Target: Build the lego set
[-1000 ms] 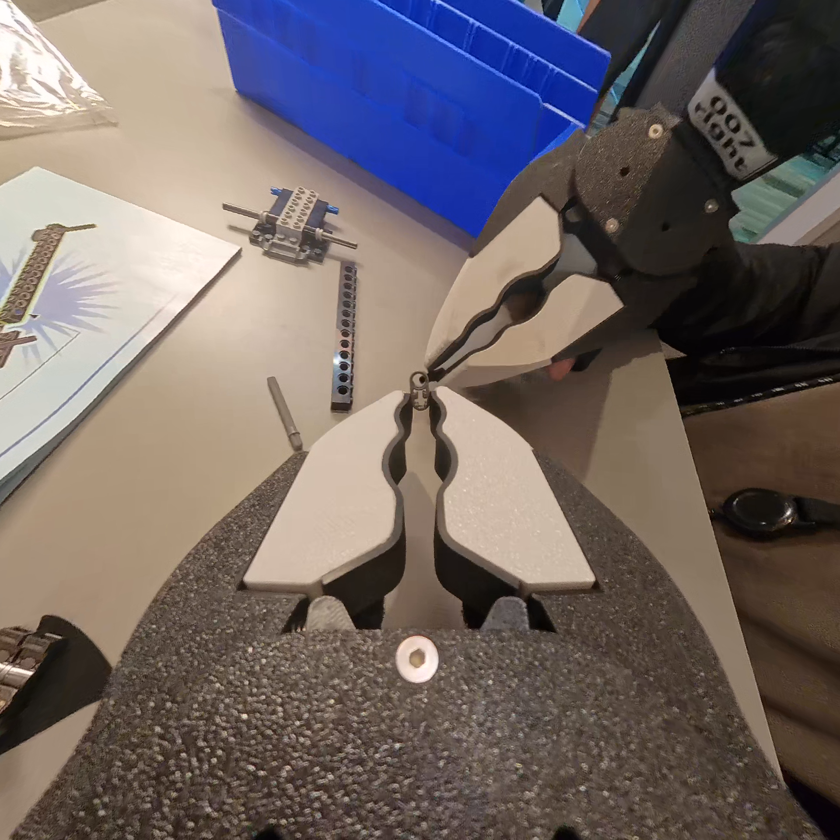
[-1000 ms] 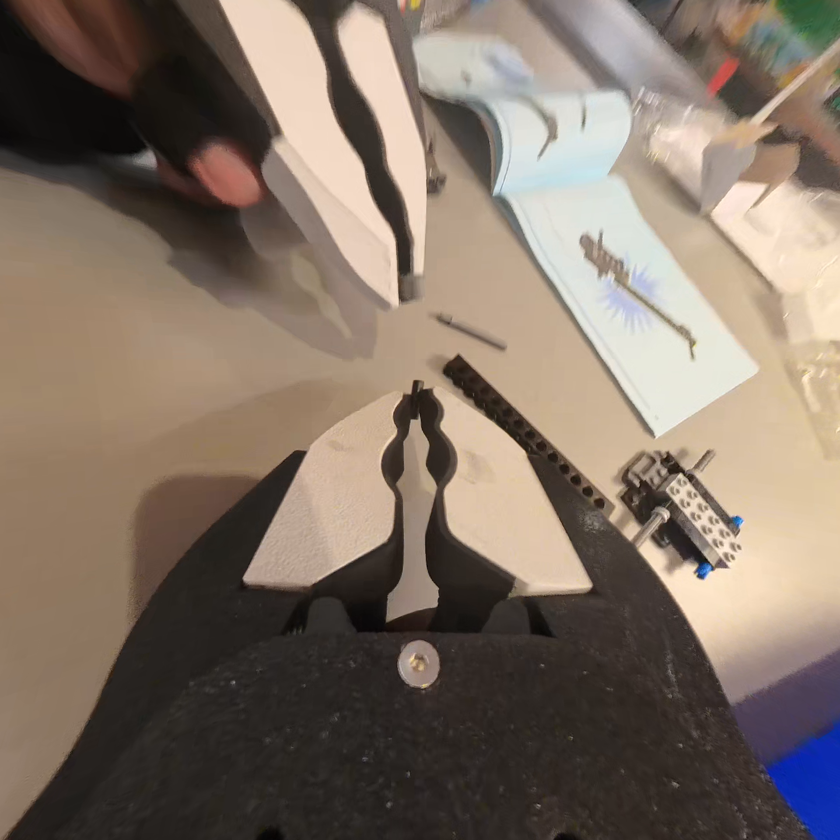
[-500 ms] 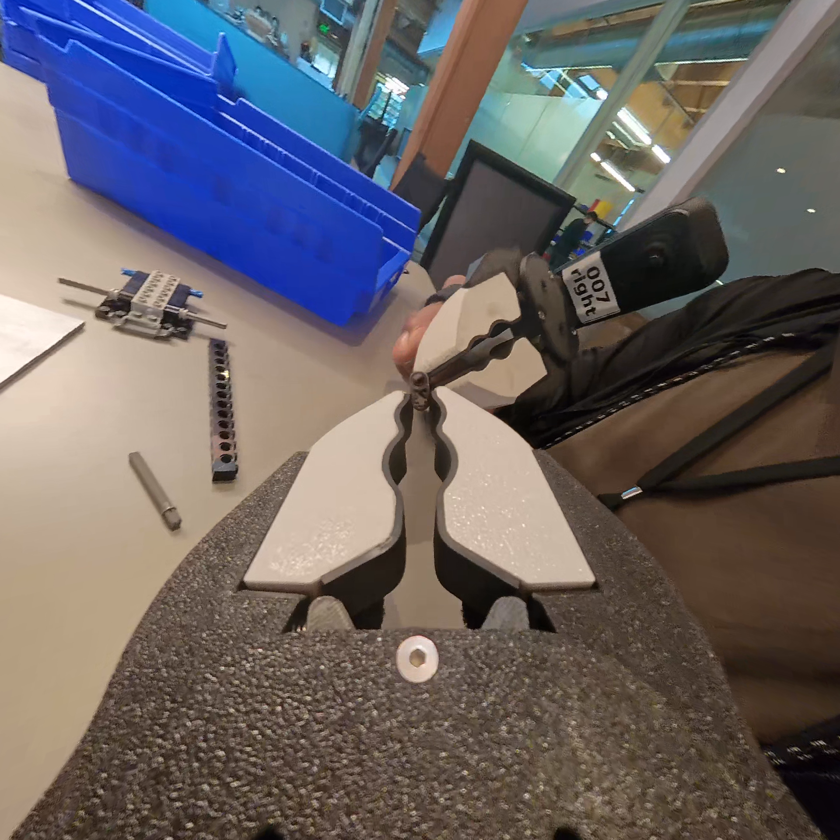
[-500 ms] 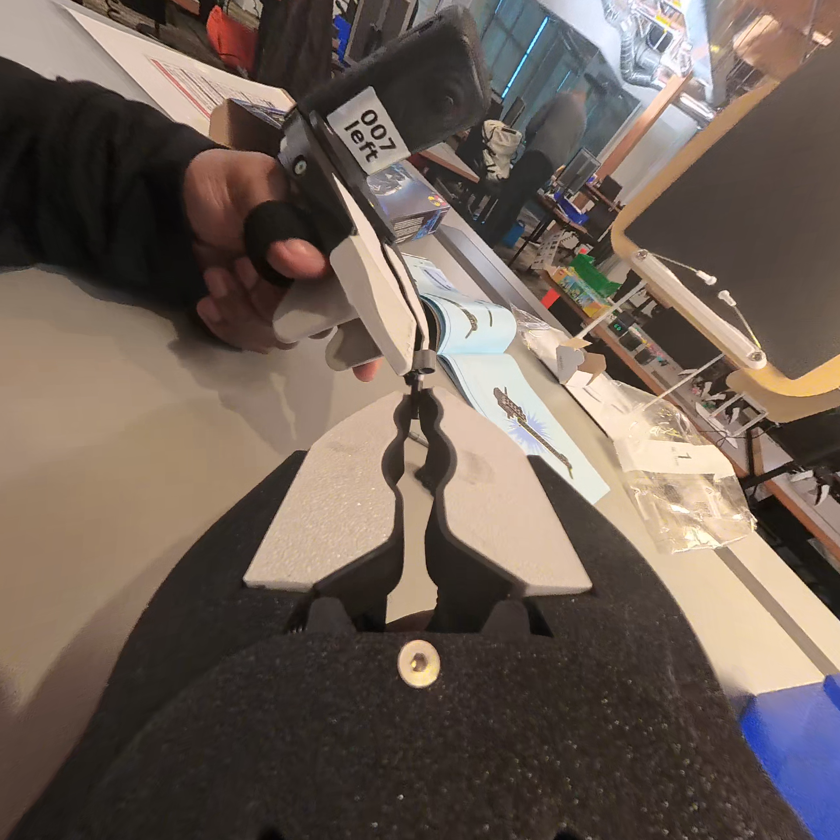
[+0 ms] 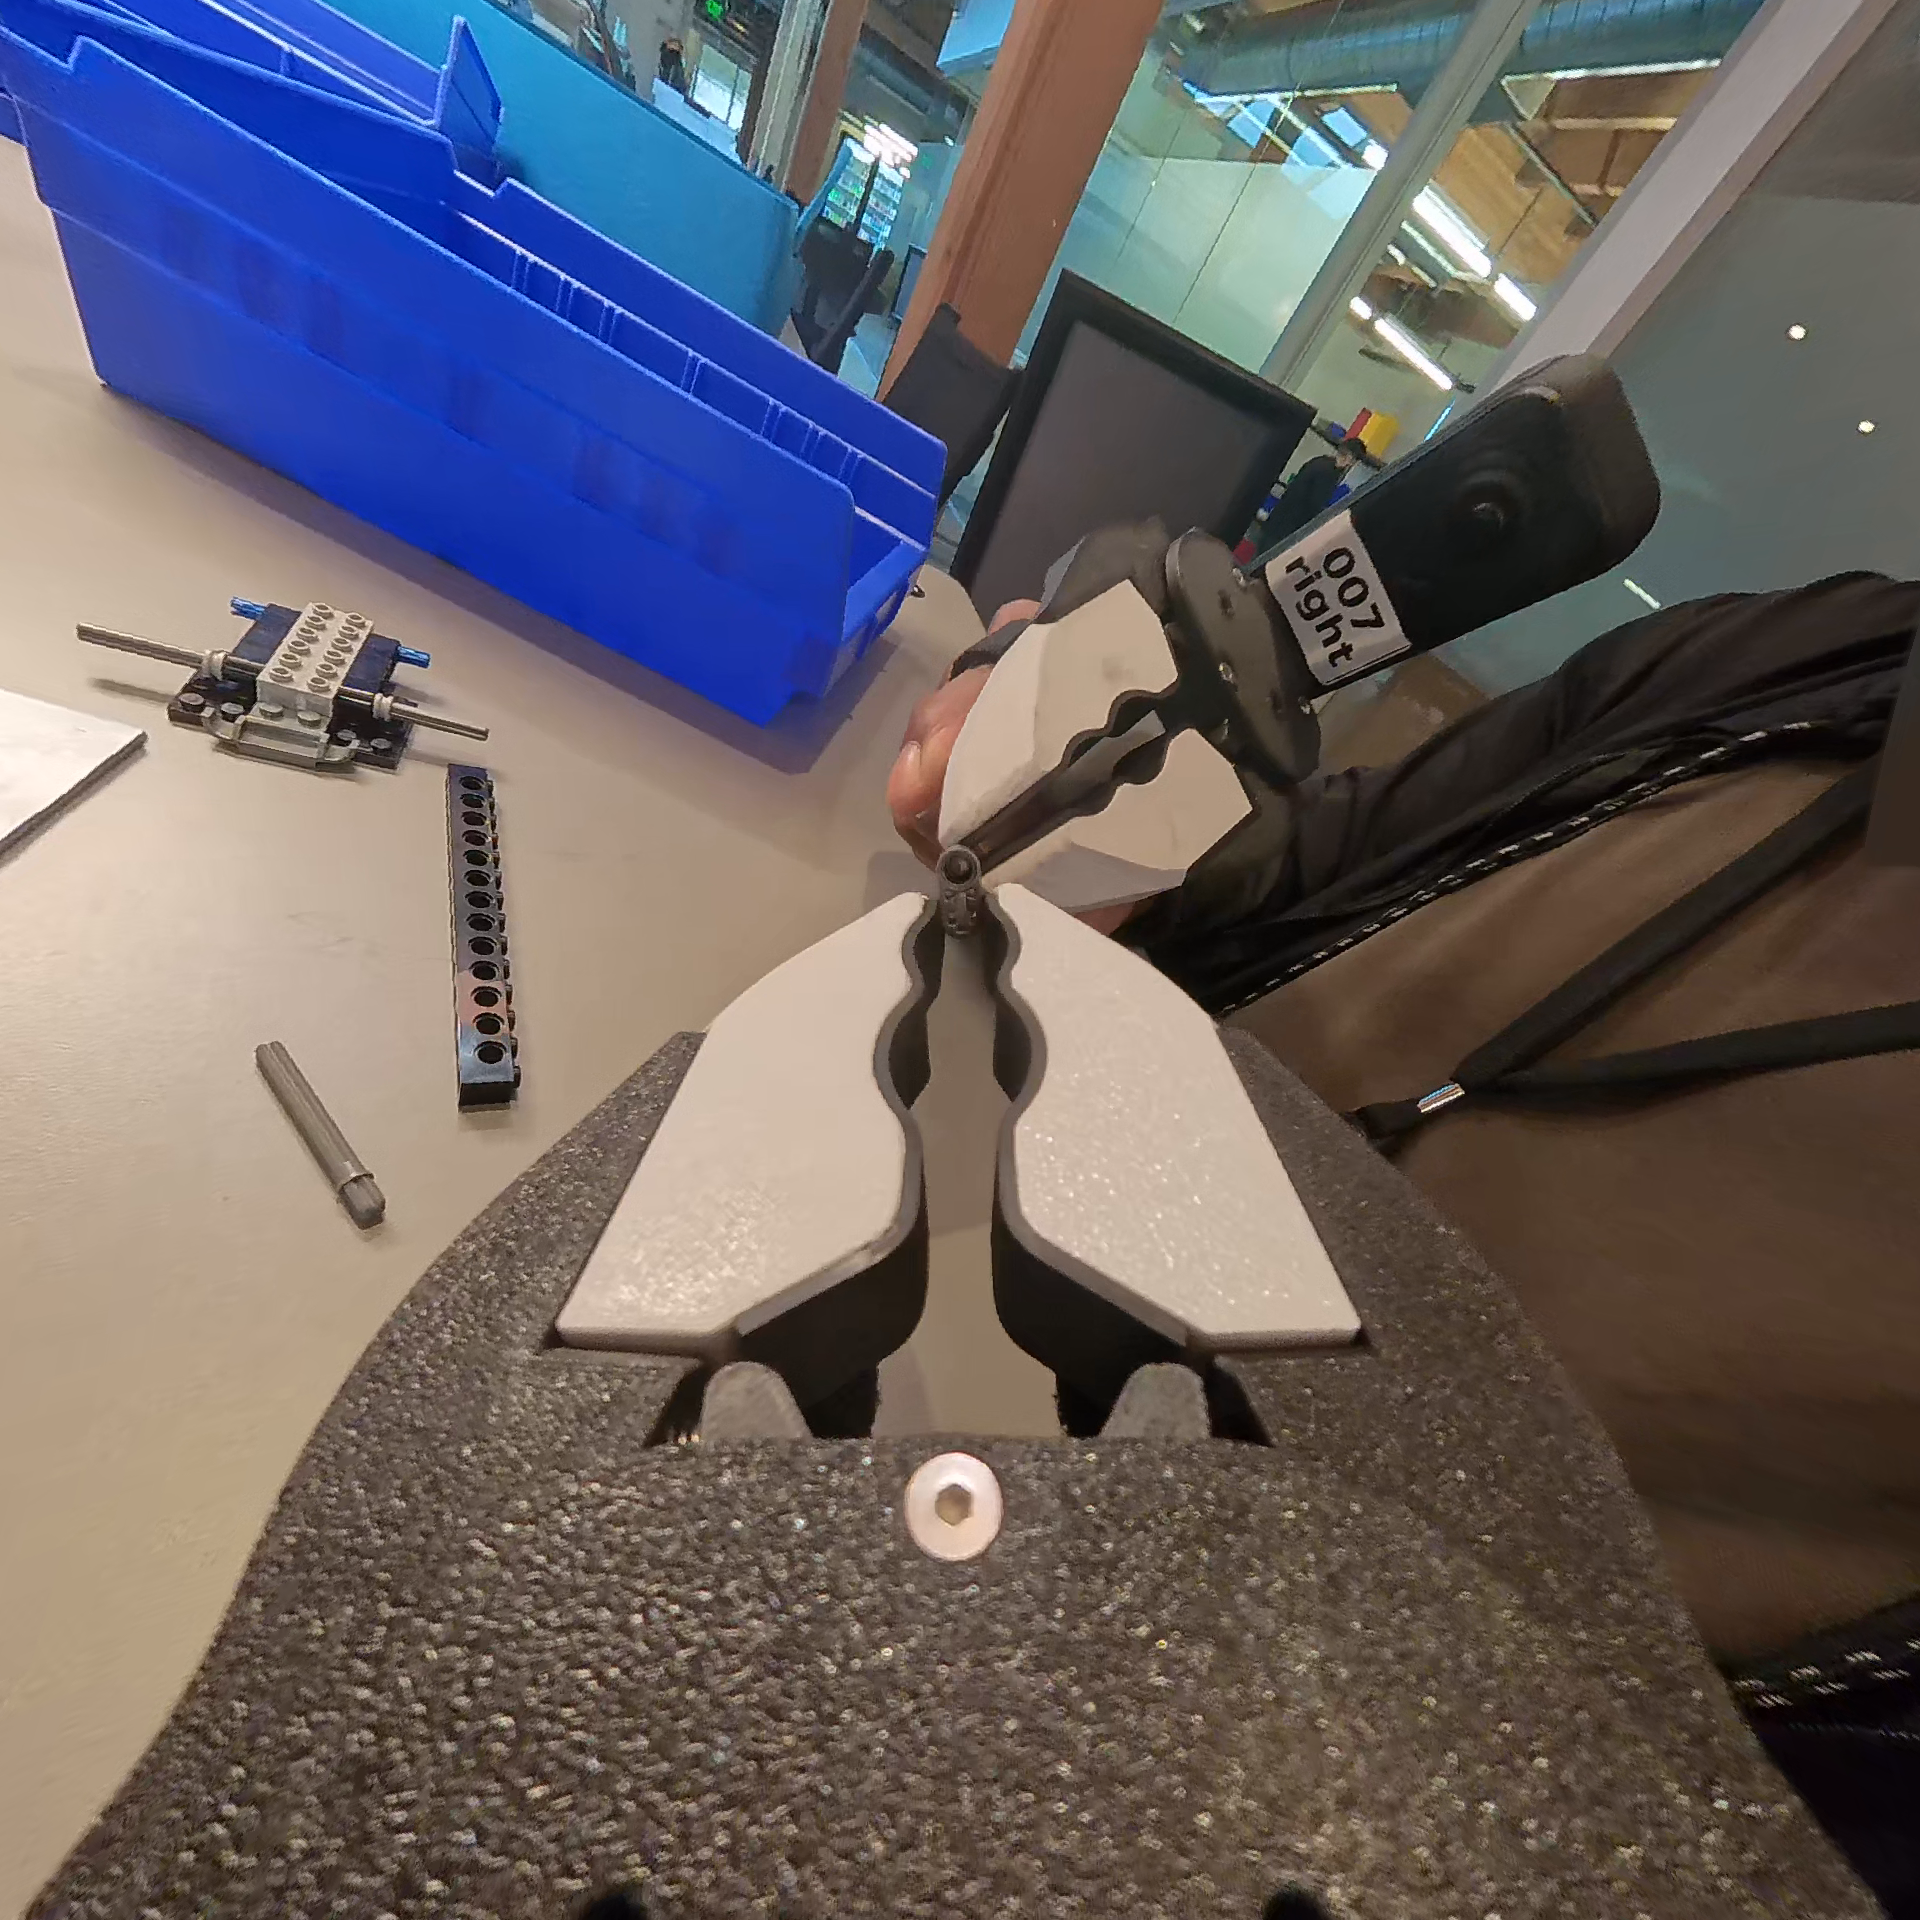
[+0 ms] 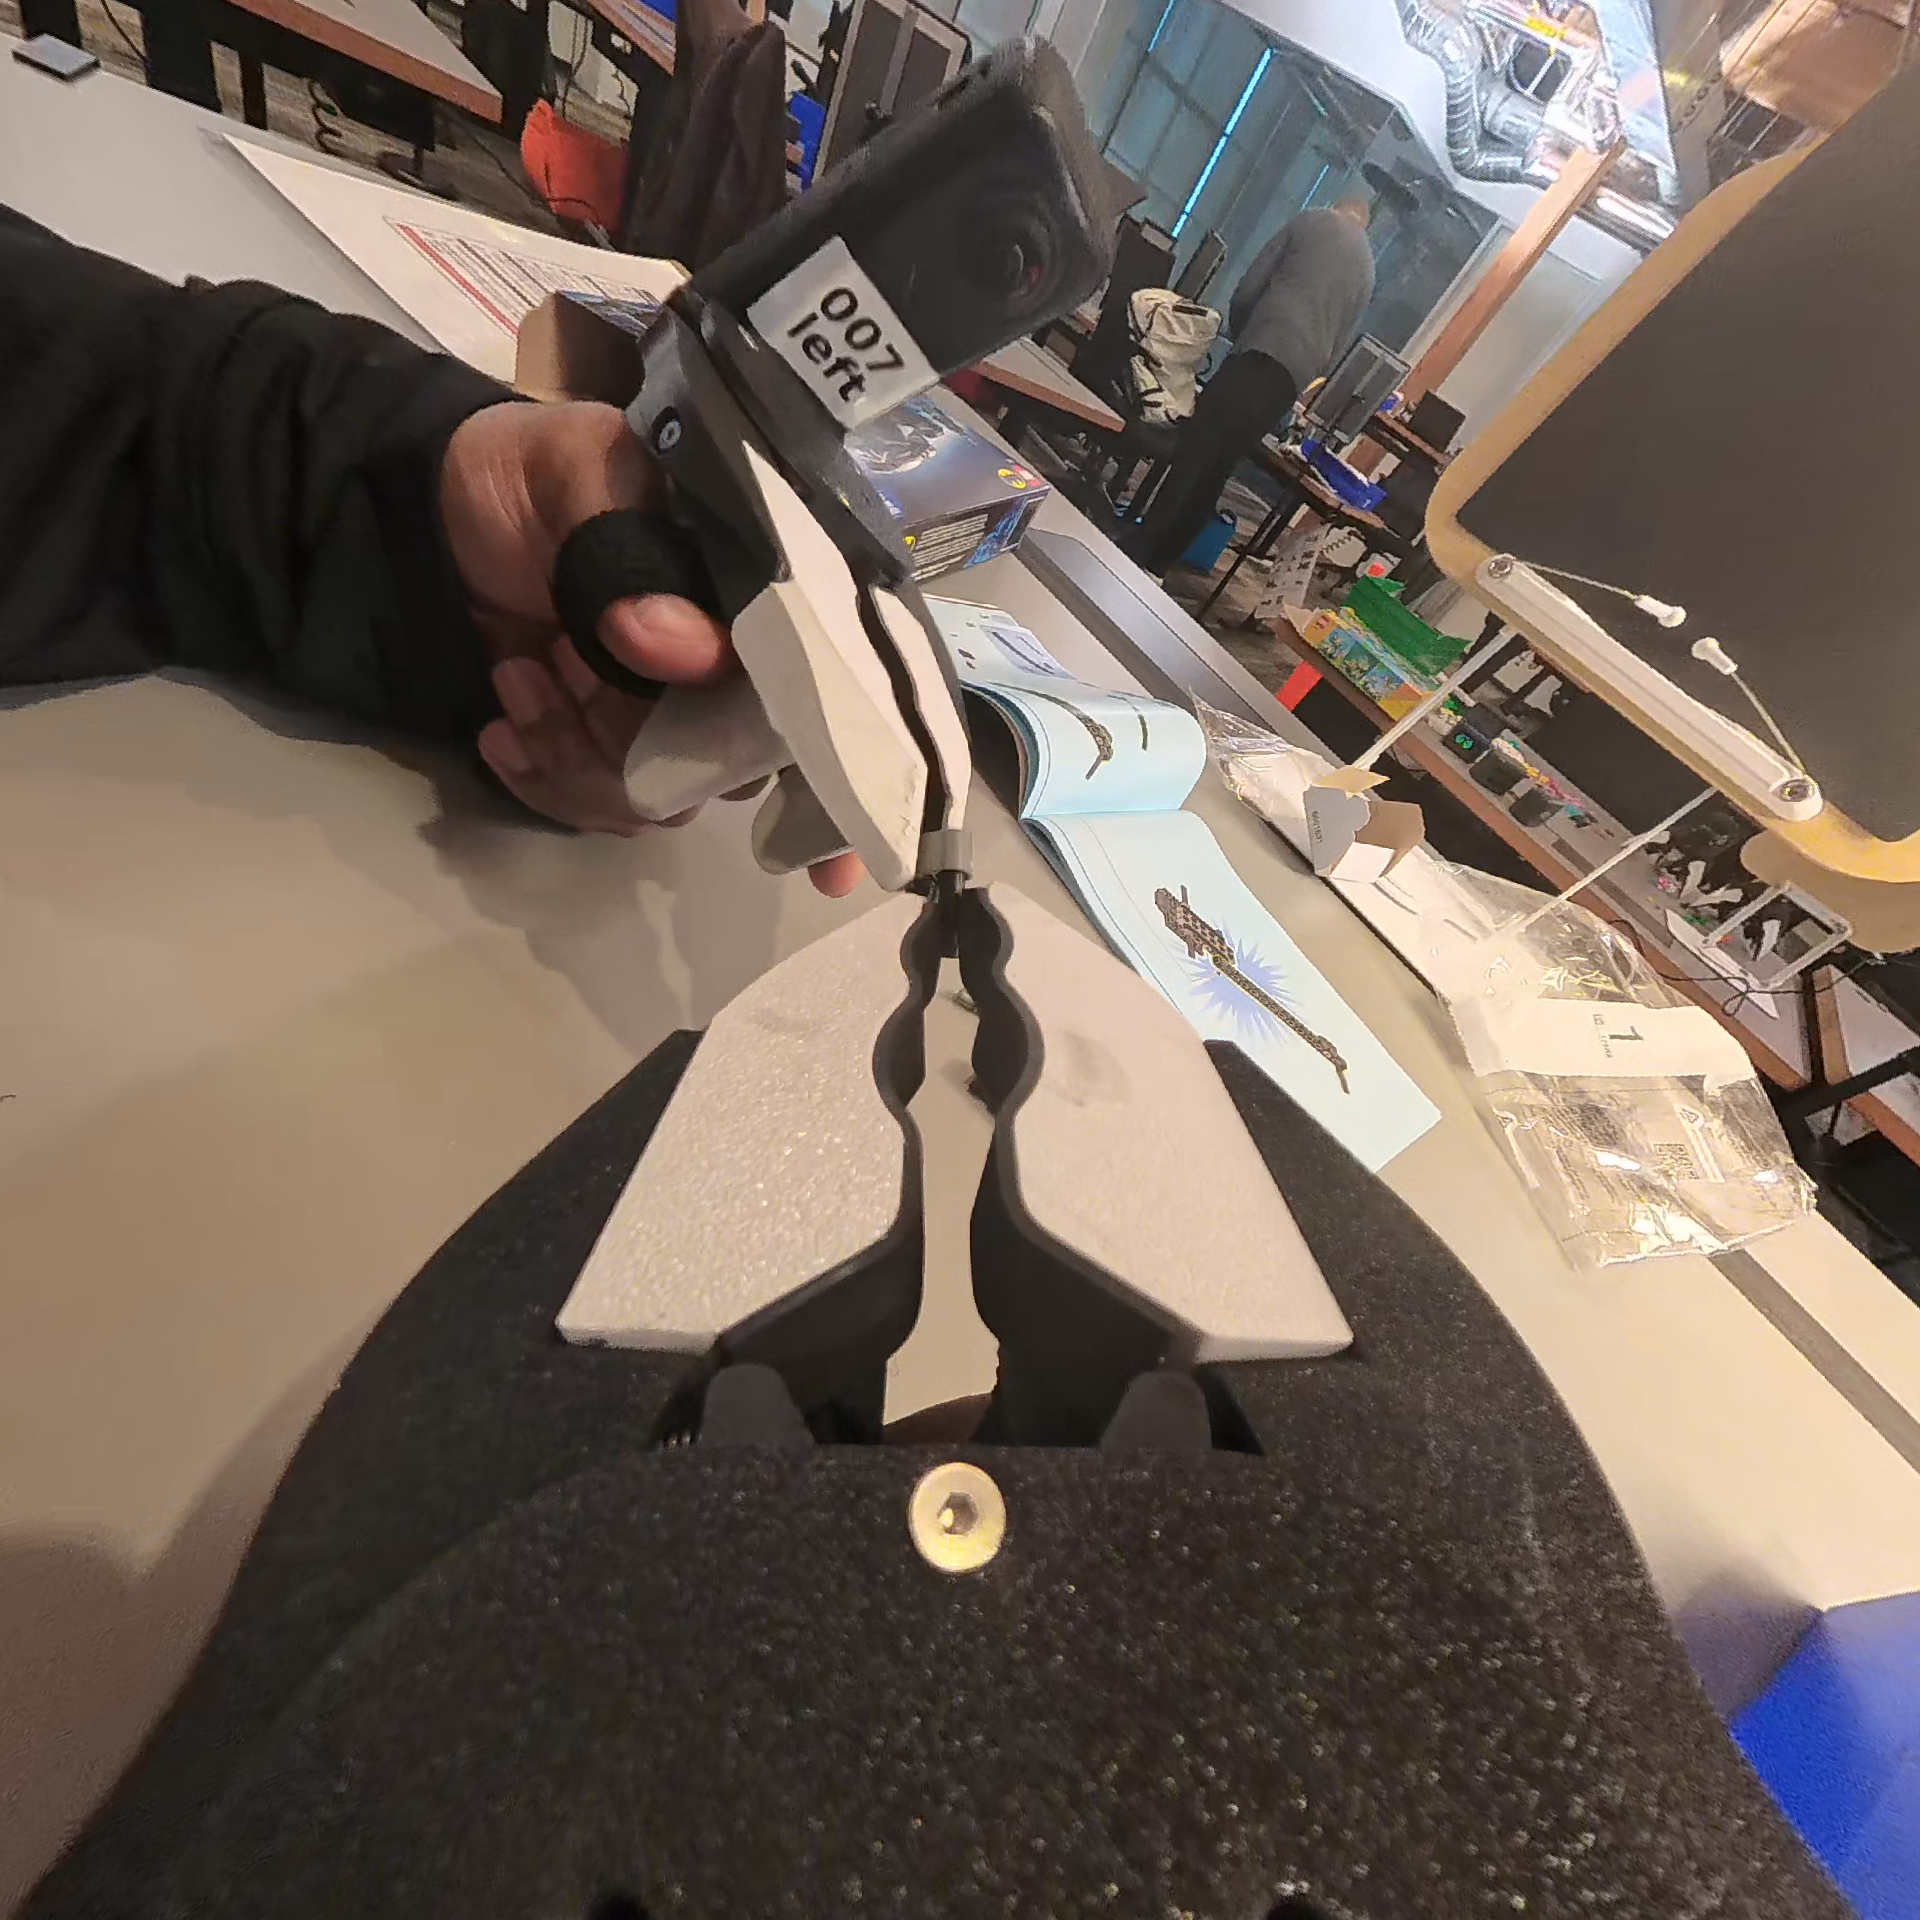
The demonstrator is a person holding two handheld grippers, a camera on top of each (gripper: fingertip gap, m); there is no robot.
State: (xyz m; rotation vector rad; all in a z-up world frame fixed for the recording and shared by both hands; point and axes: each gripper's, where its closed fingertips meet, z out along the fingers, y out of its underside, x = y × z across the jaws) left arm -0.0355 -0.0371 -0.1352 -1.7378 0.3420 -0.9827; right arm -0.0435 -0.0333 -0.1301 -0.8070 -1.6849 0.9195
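Observation:
My left gripper (image 5: 961, 920) is shut on a small dark grey connector (image 5: 961, 883) with a round hole at its top end. It holds the connector in the air above the table (image 5: 208, 1351). My right gripper (image 6: 948, 920) is shut on a thin black pin (image 6: 945, 902). The pin's tip meets the grey connector (image 6: 948, 850) at the tip of the left gripper (image 6: 940, 831). In the left wrist view the right gripper (image 5: 977, 847) comes in from the upper right, its tips right at the connector's hole.
Blue bins (image 5: 468, 343) stand at the back left. A small brick assembly with axles (image 5: 296, 691), a long black holed beam (image 5: 480, 925) and a grey axle (image 5: 317, 1132) lie on the table. An open light-blue booklet (image 6: 1226, 935) and plastic bags (image 6: 1621, 1122) lie to the right. Left and right tips are no more than a few centimetres apart.
Both grippers rose from just above the table and tilted up, keeping their parts. The right gripper's pin came up to the connector, and the tips have stayed together since.

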